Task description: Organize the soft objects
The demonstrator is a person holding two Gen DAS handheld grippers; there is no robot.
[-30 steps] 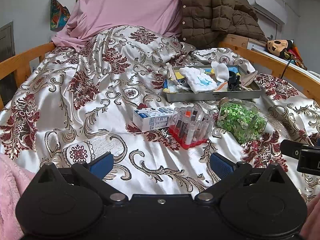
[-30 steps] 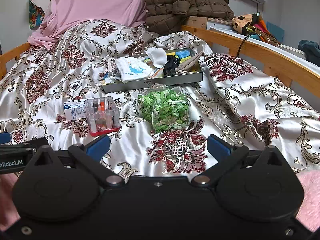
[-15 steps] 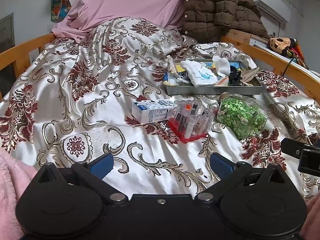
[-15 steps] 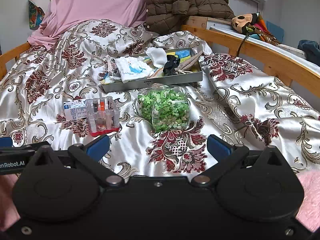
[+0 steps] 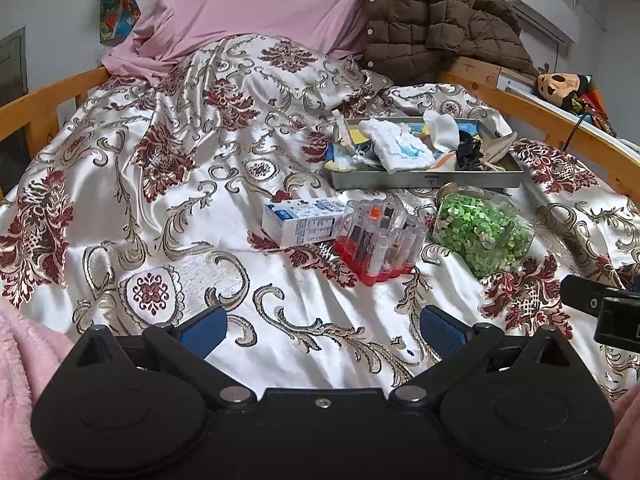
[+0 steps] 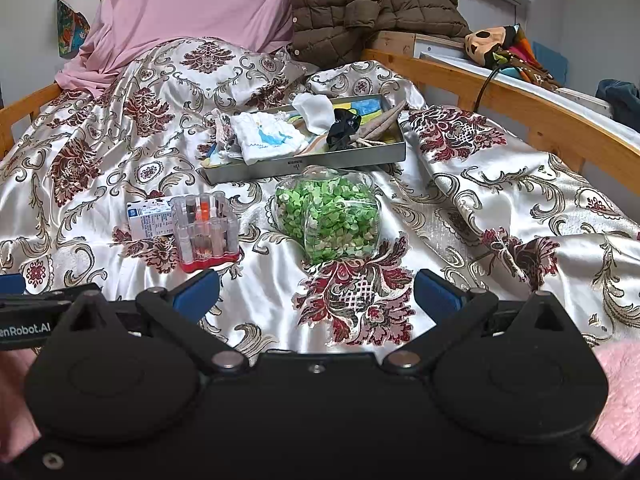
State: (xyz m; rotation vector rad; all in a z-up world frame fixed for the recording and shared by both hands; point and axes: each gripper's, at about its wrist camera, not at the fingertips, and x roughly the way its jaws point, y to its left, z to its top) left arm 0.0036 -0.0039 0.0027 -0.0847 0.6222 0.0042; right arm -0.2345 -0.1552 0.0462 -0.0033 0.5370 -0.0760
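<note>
Both grippers are held low over the near end of the bedspread [image 5: 192, 184], well short of every item. The left gripper [image 5: 322, 330] is seen with its fingers spread wide and nothing between them; the right gripper [image 6: 316, 292] is likewise spread and empty.

The soft items are found gathered in the metal tray [image 6: 304, 166] toward the far side of the bed: a white cloth with a blue print [image 6: 268, 138], a smaller white cloth [image 6: 314, 110], a black fabric piece [image 6: 344, 124] and a grey-brown fabric piece [image 6: 382, 122] that leans on the tray's right rim. They are piled loosely and overlapping, not folded or sorted.

Between the tray and the grippers, three hard items are noted on the bedspread: a carton [image 5: 302, 222], a clear box of tubes [image 5: 378, 242] on a red base just beside it, and a jar [image 6: 332, 216] of green pieces lying on its side.

No soft item is seen loose on the bedspread outside the tray. It is judged that collection is largely done. Whether tidying within the tray is left cannot be told. No grasp is under way.
</note>
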